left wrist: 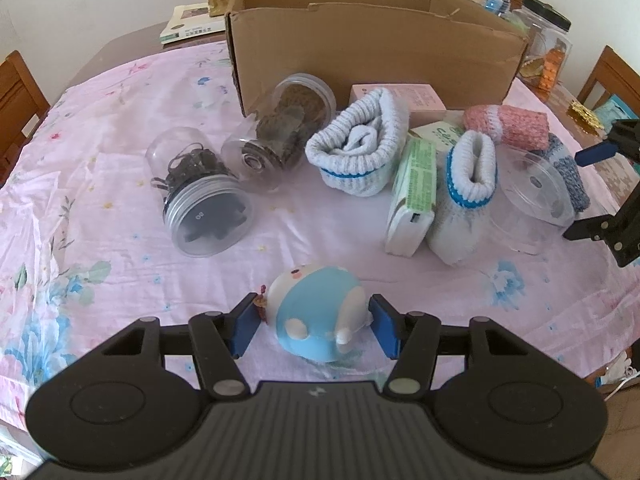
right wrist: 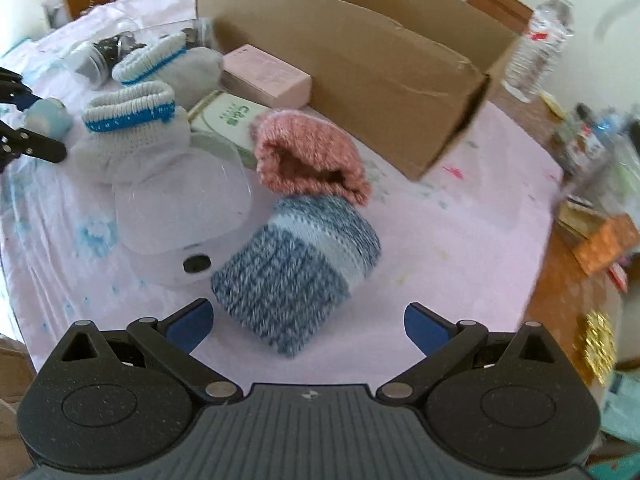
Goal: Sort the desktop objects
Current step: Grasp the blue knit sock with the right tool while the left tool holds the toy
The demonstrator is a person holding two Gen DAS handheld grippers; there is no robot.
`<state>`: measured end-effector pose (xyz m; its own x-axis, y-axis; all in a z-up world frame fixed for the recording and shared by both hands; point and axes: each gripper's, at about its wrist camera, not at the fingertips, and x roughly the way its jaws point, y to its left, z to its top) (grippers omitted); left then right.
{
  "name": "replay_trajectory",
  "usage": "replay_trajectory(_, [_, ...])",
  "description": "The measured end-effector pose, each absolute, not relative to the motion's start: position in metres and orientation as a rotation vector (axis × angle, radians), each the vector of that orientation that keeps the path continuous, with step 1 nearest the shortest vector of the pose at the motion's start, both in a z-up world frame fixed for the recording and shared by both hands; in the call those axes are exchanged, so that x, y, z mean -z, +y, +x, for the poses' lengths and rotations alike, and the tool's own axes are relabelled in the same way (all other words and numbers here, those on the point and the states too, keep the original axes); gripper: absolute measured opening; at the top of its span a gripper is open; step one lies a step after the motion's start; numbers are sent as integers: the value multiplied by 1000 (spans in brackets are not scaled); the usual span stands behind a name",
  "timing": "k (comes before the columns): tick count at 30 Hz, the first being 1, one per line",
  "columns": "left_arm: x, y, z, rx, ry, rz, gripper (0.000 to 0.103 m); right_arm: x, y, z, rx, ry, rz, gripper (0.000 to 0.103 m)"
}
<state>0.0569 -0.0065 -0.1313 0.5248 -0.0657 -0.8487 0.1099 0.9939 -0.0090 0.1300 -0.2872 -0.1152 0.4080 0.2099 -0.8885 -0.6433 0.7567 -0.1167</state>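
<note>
Pink tablecloth (left wrist: 120, 128), left-view jars (left wrist: 200, 192), right-view bottle (right wrist: 540, 40)

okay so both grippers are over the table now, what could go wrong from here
1. The left gripper brackets the round blue toy; whether its pads touch is unclear. That smooth curved shell might squirt out as the jaws squeeze.
2. The right gripper is open in front of the grey-blue sock. The clear lid lies against the sock and could get dragged or flipped.
3. The jars lie on their sides and might roll if bumped.
</note>
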Motion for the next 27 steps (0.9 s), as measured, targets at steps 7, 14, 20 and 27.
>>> replay_trajectory(7, [132,-8,60,73,1014,34,58,122,-295,154,-738,1016,-441,103])
replay_trajectory(14, [133,-9,62,50,1008,24,59,122,-295,163,-884,970,-513,103])
replay_trajectory(20, [133,-11,65,38,1004,20,59,121,-282,171,-936,996,-570,103])
replay_trajectory(27, [133,-11,65,39,1004,20,59,119,-273,155,-955,1025,-617,103])
